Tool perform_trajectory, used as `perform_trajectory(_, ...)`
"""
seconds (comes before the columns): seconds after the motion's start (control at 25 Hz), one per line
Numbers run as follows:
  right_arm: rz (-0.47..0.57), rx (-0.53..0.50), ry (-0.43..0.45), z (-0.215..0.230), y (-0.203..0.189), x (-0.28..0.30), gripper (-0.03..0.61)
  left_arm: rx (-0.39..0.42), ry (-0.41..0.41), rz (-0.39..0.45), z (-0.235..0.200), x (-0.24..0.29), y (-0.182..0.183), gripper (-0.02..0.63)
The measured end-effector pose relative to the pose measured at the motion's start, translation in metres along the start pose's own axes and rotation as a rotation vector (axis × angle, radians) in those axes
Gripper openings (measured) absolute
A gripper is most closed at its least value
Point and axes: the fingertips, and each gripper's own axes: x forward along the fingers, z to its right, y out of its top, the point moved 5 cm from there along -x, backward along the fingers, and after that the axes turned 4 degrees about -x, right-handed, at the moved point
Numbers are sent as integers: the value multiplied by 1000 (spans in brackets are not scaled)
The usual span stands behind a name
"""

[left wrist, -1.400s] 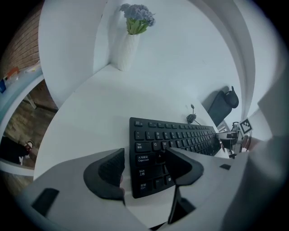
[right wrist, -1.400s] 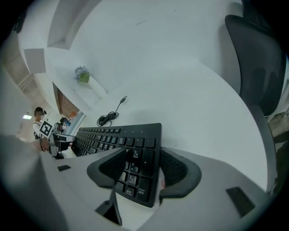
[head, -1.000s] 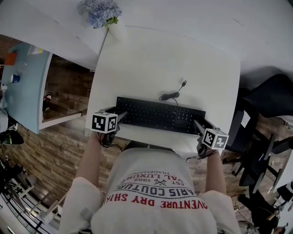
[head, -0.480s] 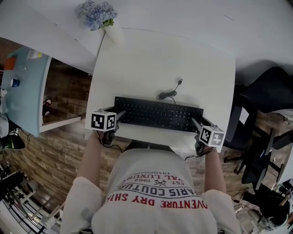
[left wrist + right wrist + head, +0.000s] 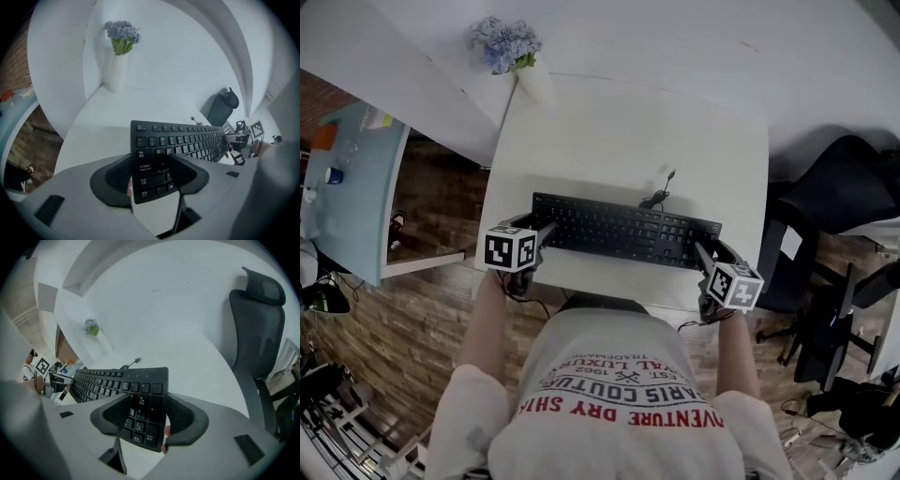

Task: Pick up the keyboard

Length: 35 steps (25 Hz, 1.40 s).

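The black keyboard (image 5: 623, 230) hangs a little above the white table (image 5: 619, 131), held at both ends. My left gripper (image 5: 542, 234) is shut on its left end; in the left gripper view the jaws clamp the keyboard (image 5: 183, 140) across its corner keys, with the left gripper (image 5: 150, 176) around that edge. My right gripper (image 5: 705, 255) is shut on the right end; in the right gripper view the right gripper (image 5: 143, 420) squeezes the number pad of the keyboard (image 5: 117, 380). The keyboard's cable (image 5: 661, 192) trails onto the table behind it.
A white vase of blue flowers (image 5: 508, 42) stands at the table's far left corner. A black office chair (image 5: 844, 197) is to the right of the table. A pale blue desk (image 5: 352, 187) lies to the left, over a wood floor.
Both grippers have risen with the keyboard, which has come up off the table. Its cable plug has slid closer to the keyboard.
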Motion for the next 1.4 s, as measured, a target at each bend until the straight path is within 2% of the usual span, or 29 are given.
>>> perform_trajectory(0.36,150,-68,-32,-1,59,-40,252,47,-19,135,26,-29,50,256)
perform_trajectory(0.88,359,-94,-44,-1,139,-95,252,188,-9,343,73,-95,143,256)
perform_trajectory(1.16,451,-127,-63,-6,181,-125,252,236,-21,434,91,-125,181,256)
perform_trajectory(1.4,497,-141,-66,-9,203,-140,252,265,-14,495,102,-146,201,256)
